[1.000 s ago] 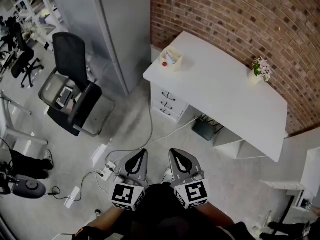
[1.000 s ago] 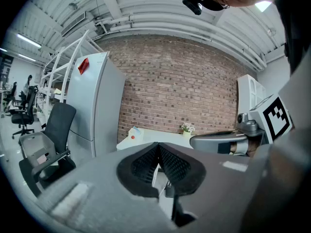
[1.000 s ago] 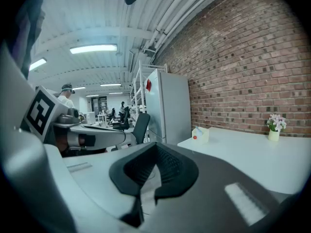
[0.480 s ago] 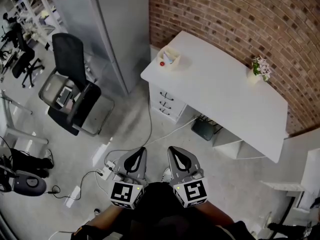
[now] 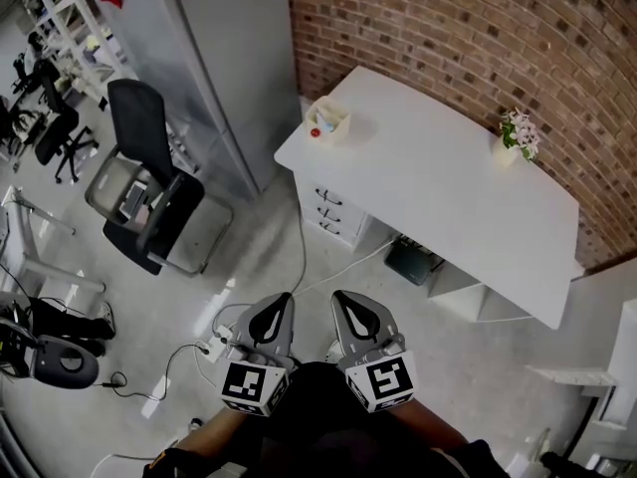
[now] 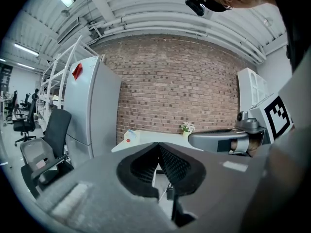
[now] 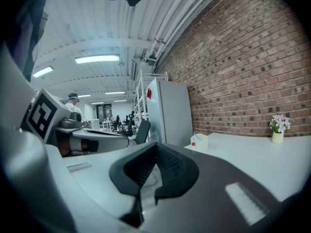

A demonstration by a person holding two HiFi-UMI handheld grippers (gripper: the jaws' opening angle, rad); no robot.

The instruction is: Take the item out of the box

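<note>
Holding left gripper (image 5: 283, 304) and right gripper (image 5: 339, 301) side by side, fingers (image 5: 267, 327) together and empty, I see the box (image 5: 327, 121) far off on the tabletop (image 5: 448, 197).

On the surface (image 5: 438, 192), the box (image 5: 328, 120) sits at the left corner, the flower pot (image 5: 508, 151) by the brick wall (image 5: 468, 28).

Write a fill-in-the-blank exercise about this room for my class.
The box stands on a white ___.
The wall behind it is made of ___.
The pot holds ___.
The jaws of the left hand-held gripper and the right hand-held gripper are ___.
Missing words: desk; brick; flowers; shut.
</note>
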